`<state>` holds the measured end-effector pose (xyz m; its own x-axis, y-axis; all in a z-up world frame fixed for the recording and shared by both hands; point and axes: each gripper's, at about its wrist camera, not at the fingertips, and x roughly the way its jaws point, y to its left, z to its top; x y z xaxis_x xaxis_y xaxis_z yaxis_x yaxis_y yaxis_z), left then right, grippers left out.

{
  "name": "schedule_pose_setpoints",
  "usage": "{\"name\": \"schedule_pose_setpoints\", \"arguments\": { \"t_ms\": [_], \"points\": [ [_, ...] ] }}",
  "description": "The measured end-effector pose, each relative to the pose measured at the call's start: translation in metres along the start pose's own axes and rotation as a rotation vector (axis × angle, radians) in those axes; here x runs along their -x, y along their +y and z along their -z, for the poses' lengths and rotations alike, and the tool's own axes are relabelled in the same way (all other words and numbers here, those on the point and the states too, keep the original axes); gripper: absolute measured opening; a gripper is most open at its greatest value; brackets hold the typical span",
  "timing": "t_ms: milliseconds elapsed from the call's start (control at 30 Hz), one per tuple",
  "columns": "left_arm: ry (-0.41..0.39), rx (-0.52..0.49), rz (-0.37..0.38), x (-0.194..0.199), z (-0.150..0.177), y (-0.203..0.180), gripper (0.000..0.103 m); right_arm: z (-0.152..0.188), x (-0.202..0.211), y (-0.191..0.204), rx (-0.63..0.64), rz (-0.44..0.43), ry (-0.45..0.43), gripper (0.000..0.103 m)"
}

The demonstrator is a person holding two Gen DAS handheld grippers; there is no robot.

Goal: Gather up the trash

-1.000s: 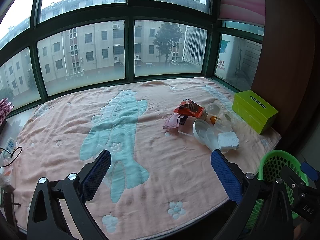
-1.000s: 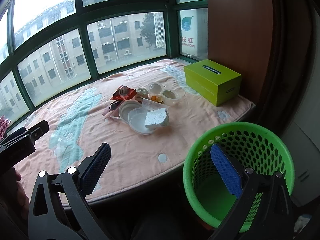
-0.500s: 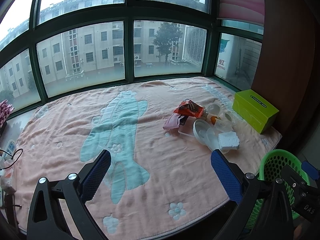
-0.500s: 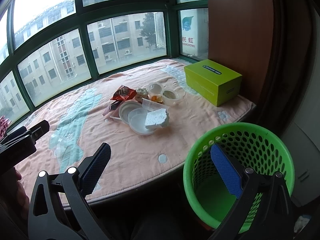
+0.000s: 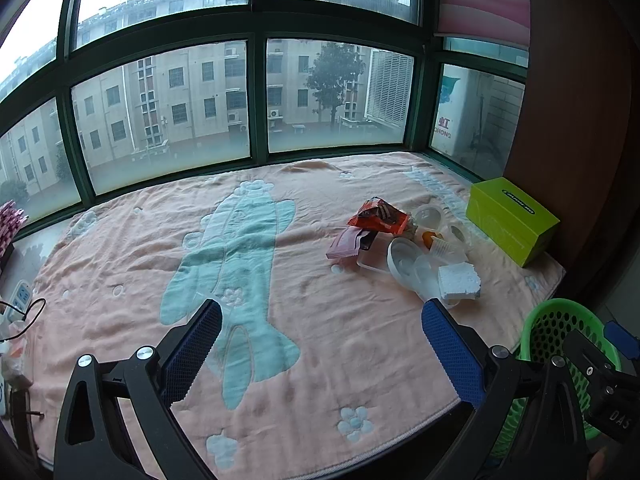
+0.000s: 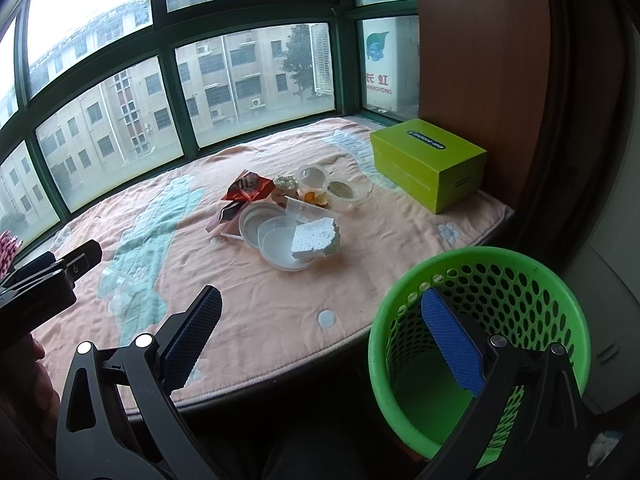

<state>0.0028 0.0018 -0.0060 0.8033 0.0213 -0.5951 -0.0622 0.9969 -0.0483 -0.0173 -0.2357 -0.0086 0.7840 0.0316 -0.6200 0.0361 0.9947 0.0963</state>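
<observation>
Two hand-held grippers, both wide apart, holding nothing: left hand-held gripper (image 5: 322, 344) above pink-and-teal blanket (image 5: 248, 264), right hand-held gripper (image 6: 320, 334) over front edge beside green perforated plastic basket (image 6: 480, 316).

Trash pile mid-blanket, well apart from both: white foam block (image 6: 316, 238) on stacked clear plastic lids (image 6: 266, 228), orange crinkled snack wrapper (image 6: 248, 188), small clear cups (image 6: 344, 192).

Risks: foam likely slides off lids if lids get nudged; thin lids may slip from pads; cup residue may spill on blanket.

Versus earlier frames: almost no change; left view drifts slightly, pile untouched.
</observation>
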Motion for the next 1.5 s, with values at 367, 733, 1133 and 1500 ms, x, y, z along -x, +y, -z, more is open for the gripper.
{"name": "schedule_pose_setpoints", "arguments": {
  "t_ms": [367, 733, 1133, 1500],
  "points": [
    [0.010, -0.009, 0.002, -0.006, -0.001, 0.003, 0.097, 0.000, -0.002, 0.000, -0.001, 0.003, 0.003, 0.098],
    [0.018, -0.018, -0.002, -0.014, -0.007, -0.001, 0.097, -0.001, -0.009, 0.002, 0.001, 0.000, 0.014, 0.098],
    [0.026, -0.024, -0.010, -0.029, -0.025, 0.005, 0.097, -0.014, -0.025, 0.002, -0.003, 0.001, 0.042, 0.098],
    [0.053, -0.028, -0.016, -0.049, -0.038, 0.014, 0.097, -0.040, -0.062, -0.005, -0.013, -0.008, 0.107, 0.098]
  ]
}}
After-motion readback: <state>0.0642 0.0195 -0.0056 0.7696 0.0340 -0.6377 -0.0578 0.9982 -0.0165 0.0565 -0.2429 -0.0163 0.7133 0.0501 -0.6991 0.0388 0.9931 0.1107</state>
